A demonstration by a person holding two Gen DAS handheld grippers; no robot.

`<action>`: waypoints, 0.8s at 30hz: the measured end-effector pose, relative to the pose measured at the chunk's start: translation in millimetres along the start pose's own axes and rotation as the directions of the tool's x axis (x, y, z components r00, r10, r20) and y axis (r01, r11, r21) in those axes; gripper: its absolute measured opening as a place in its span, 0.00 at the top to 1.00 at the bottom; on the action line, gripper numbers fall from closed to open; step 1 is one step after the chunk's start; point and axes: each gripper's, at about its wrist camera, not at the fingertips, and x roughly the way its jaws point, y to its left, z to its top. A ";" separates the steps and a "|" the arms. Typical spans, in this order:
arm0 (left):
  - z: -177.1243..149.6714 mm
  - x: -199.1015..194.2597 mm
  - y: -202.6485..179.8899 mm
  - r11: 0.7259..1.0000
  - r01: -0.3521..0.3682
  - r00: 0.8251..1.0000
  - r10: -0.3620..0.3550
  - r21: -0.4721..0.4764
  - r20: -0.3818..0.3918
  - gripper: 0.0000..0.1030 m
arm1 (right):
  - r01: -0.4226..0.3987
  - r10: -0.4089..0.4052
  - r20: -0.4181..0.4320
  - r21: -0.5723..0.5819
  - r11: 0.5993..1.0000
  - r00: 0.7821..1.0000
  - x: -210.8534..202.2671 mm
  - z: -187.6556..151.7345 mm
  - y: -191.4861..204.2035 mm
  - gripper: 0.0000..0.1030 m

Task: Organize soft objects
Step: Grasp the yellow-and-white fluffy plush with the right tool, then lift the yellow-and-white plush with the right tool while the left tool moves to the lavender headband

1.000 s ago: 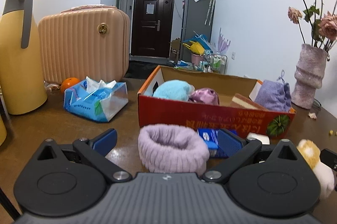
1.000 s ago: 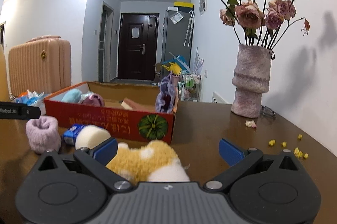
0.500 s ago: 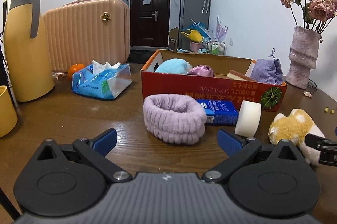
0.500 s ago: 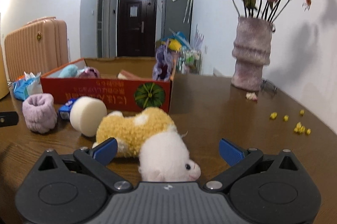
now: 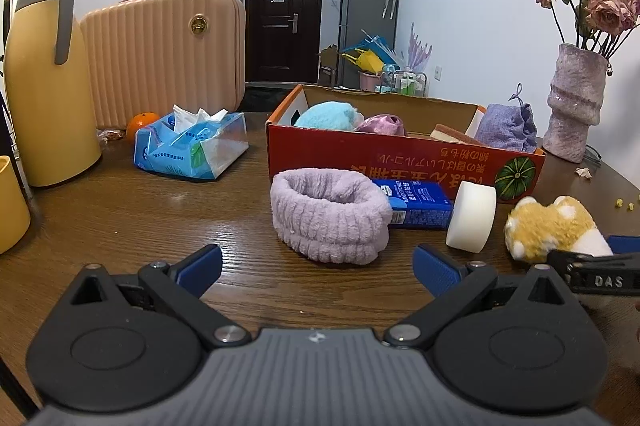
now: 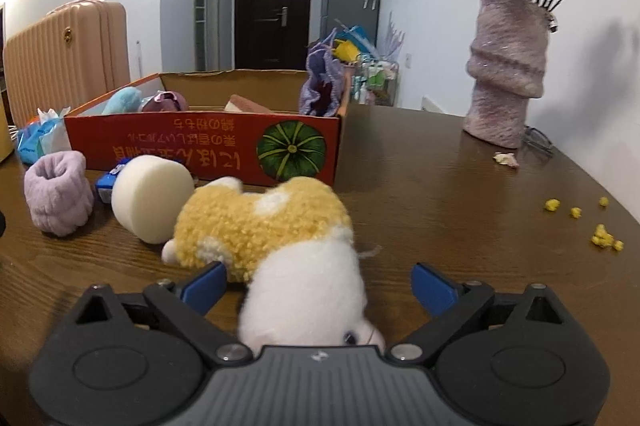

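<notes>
Since a second ago the right claw [image 6: 316,284] has dropped down over the yellow-and-white plush toy [image 6: 276,238], and its jaws are closing with the white end between them, pads not yet pressing. The wide brown wooden tabletop [image 6: 440,194] carries the red cardboard box [image 6: 208,142] just behind the toy. The lilac fleece headband [image 5: 328,214] lies ahead of the left claw [image 5: 316,266], which stands open and empty. Light and squashy, the toy looks best pinched across its thick middle.
</notes>
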 end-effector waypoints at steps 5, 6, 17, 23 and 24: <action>-0.3 1.9 0.3 1.000 0.000 1.000 0.000 -0.001 -0.007 0.00 | -0.056 0.056 -0.051 -0.001 0.998 0.997 18.9 7.7 1.4 0.37; -0.4 2.6 0.4 1.000 0.000 1.000 0.000 -0.002 -0.009 0.00 | -0.069 0.069 -0.063 0.000 0.998 0.996 21.4 8.5 1.5 0.41; -0.5 5.0 1.0 1.000 -0.002 1.000 0.002 -0.006 -0.017 0.00 | -0.088 0.085 0.046 0.070 0.994 0.995 10.9 11.0 -7.5 0.50; 0.5 8.0 4.1 1.000 0.004 1.000 -0.005 -0.018 -0.028 0.00 | -0.027 0.006 0.125 0.164 0.986 0.992 -1.7 12.4 -26.6 0.50; 1.1 9.9 5.1 1.000 0.001 0.999 -0.001 -0.022 -0.036 0.00 | -0.021 -0.002 0.127 0.175 0.984 0.992 -2.2 12.5 -28.9 0.50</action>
